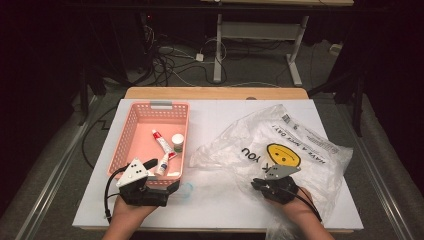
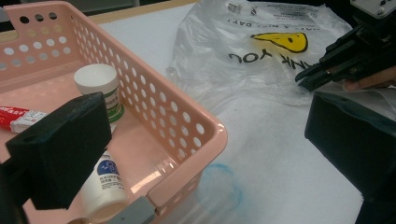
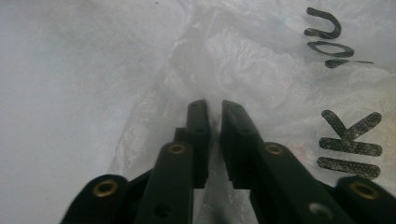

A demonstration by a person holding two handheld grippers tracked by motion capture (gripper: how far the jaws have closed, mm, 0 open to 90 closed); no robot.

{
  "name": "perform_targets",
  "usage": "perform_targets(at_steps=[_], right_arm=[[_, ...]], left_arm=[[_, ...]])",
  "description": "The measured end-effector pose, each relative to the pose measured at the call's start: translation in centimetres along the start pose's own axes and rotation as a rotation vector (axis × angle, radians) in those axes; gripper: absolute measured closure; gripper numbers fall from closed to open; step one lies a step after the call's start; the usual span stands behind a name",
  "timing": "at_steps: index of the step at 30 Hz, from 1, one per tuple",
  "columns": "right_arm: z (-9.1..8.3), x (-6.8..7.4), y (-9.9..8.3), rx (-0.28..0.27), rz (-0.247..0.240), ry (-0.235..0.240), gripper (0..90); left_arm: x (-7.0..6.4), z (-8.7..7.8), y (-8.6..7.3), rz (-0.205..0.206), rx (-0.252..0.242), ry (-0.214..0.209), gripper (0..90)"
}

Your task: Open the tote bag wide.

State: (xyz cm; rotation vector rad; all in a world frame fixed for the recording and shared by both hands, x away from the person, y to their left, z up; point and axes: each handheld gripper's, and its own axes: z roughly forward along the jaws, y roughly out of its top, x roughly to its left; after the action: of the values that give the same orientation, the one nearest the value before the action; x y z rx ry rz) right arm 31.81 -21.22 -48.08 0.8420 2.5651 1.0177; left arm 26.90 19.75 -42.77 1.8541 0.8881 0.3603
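Right gripper view shows your right gripper (image 3: 214,109) with its jaws nearly closed, pinching a fold of the plastic bag (image 3: 243,70). That bag lies on the table (image 1: 215,120) just right of the pink basket (image 1: 131,131). Your left gripper (image 1: 167,176), jaws wide apart and empty, straddles the basket's near right corner.

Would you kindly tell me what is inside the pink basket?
The basket holds a red-and-white tube, a white-capped jar and a white bottle. The left gripper covers its near end.
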Motion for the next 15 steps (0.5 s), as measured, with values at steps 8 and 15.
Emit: perform_targets(at_steps=[8,15], right_arm=[[-0.7,-0.5,-0.1,-0.068,0.033,-0.008,90.0],[-2.2,-1.3,0.0,-0.170,0.108,-0.035,90.0]], left_arm=[[0.1,-0.1,0.1,0.002,0.006,0.004,0.0],[0.3,-0.1,0.0,-0.005,0.003,0.004,0.0]])
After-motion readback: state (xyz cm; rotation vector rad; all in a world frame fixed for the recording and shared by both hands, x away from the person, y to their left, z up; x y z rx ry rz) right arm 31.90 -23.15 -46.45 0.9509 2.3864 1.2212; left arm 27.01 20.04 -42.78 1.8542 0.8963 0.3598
